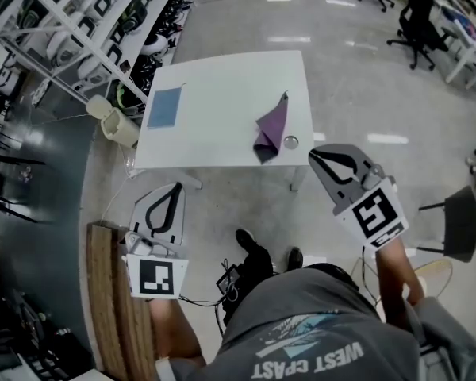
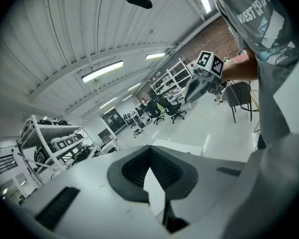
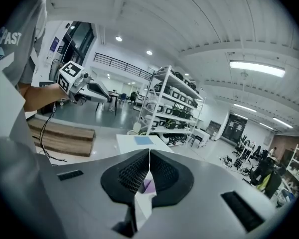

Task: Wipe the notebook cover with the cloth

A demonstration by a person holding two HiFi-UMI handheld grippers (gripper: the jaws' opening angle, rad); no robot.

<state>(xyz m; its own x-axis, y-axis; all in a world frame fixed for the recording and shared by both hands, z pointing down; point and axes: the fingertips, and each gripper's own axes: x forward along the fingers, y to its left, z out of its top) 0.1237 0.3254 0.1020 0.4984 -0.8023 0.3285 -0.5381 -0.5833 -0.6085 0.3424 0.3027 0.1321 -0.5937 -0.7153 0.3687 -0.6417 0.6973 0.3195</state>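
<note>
You stand short of the counter, so the step in hand is the approach and the pick-up of the cloth. It lies crumpled on the counter's right side with one corner peaked up. The blue notebook lies flat on the left side, well apart from it.

Your right gripper has its jaws pressed together with nothing between them, and your left gripper is the same: tips meeting, empty. Neither touches anything.

Spread the right gripper's jaws before you get to the cloth, not over it. Aim for the raised peak, which should give the pads a thick fold to bite on instead of scraping the counter. Watch the small round object just beside the cloth's near edge; come in from above so that you don't knock it. Bring the left gripper toward the notebook's edge, since the notebook will likely slide under a wipe unless something steadies it.
</note>
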